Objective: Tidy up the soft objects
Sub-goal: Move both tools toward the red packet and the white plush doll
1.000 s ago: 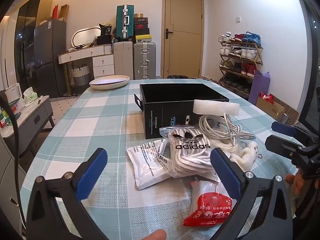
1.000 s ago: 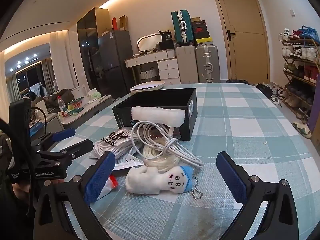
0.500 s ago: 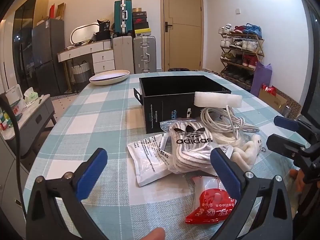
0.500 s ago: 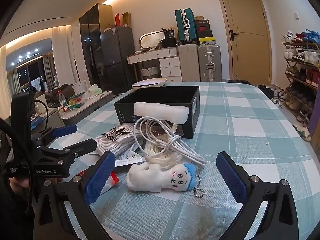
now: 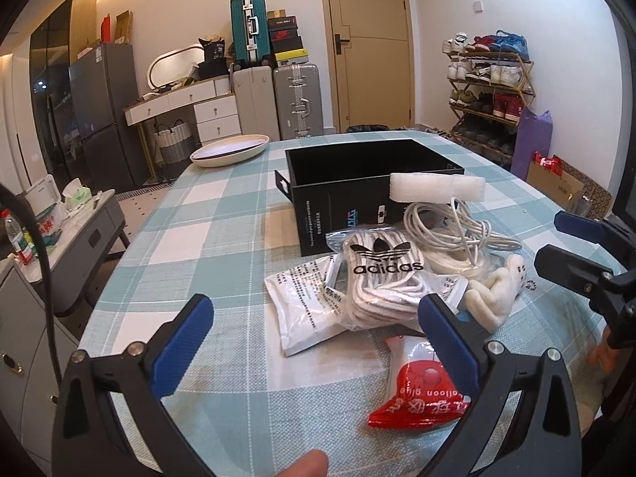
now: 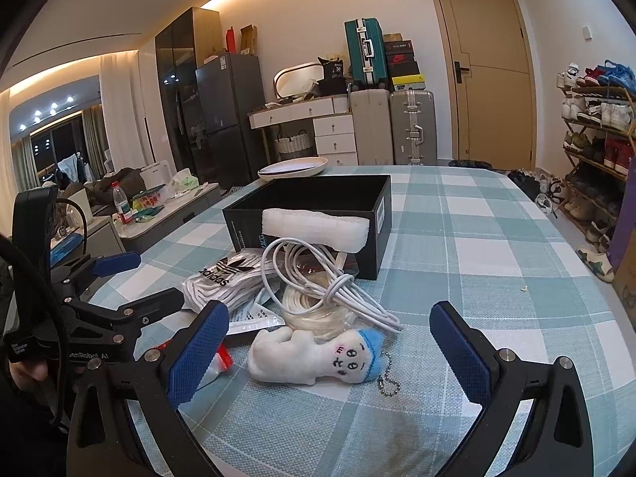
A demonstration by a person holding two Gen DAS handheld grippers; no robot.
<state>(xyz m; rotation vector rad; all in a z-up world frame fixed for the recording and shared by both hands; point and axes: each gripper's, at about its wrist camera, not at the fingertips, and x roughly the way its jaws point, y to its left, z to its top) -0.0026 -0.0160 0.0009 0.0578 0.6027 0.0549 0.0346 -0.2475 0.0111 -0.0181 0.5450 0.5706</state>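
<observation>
Left gripper [image 5: 314,332] hovered w/ jaws wide apart, nothing held; right gripper [image 6: 330,336] likewise spread and empty. Both sat over a tabletop [image 6: 477,246] w/ a teal-and-white checked cloth. Landmark: black box [image 5: 369,183], open-topped, mid-table. White foam roll [image 5: 436,187] rested on the box's near rim. Just in front of the box: coiled white cable [image 5: 453,230], bag of white laces [image 5: 383,278] printed "adidas", white sachet [image 5: 302,306] w/ small print, too fine to read. Plush keychain [image 6: 318,353] w/ blue cap lay nearer the right gripper. Red packet [image 5: 417,393] read "balloon glue". Beyond the box: cream plate [image 5: 229,150], then suitcases [image 5: 296,101], door [image 5: 371,47], shoe rack [image 5: 491,91].
</observation>
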